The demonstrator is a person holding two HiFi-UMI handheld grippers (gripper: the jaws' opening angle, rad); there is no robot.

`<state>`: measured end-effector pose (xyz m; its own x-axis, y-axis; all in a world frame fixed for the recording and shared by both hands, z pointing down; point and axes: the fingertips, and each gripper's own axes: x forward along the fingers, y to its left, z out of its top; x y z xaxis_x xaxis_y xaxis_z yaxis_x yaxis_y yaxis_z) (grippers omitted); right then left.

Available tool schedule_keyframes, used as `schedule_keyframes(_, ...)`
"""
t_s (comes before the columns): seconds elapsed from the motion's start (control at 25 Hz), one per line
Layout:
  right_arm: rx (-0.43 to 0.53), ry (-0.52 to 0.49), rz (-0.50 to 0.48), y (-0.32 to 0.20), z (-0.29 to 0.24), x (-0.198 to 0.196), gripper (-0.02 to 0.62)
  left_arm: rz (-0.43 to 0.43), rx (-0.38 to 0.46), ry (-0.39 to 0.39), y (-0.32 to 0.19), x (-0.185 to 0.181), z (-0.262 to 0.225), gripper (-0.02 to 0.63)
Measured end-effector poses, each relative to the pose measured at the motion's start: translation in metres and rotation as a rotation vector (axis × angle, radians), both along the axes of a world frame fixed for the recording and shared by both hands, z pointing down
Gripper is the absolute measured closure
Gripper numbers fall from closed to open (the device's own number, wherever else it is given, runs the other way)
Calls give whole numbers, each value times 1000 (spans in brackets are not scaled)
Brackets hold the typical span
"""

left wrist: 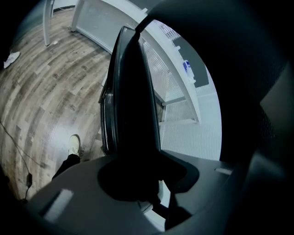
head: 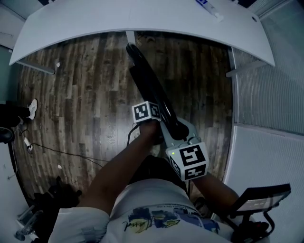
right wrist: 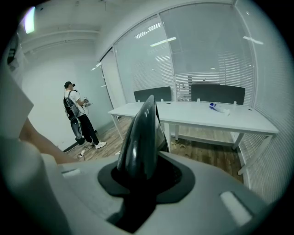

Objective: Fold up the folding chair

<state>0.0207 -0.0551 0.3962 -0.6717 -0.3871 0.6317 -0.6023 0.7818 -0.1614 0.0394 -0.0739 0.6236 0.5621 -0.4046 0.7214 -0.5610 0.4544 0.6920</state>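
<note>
The black folding chair (head: 151,88) is folded flat and hangs slanted above the wooden floor, its far end towards the white table. My left gripper (head: 156,127), under its marker cube, is shut on the chair's near part. My right gripper (head: 179,140) is shut on the same end, just to the right. In the left gripper view the chair (left wrist: 133,101) runs out of the left gripper (left wrist: 138,181) as a dark narrow slab. In the right gripper view the glossy chair edge (right wrist: 142,133) rises out of the right gripper (right wrist: 140,183).
A long white table (head: 142,19) spans the far side, with a small blue-and-white object (head: 209,7) on it. Glass partitions (head: 266,95) stand at the right. A cable (head: 61,152) and a shoe (head: 32,108) lie at the left. A person (right wrist: 76,110) stands far off.
</note>
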Motion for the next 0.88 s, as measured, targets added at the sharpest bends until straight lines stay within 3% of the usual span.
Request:
schedule_keyframes(0.52, -21, 8, -151, -17, -1, -117, 500, -158, -13, 20, -17, -118, -2, 471)
schedule_keyframes(0.88, -30, -3, -250, -39, 2, -161, 500, -245, 22, -2, -43, -168, 3, 471)
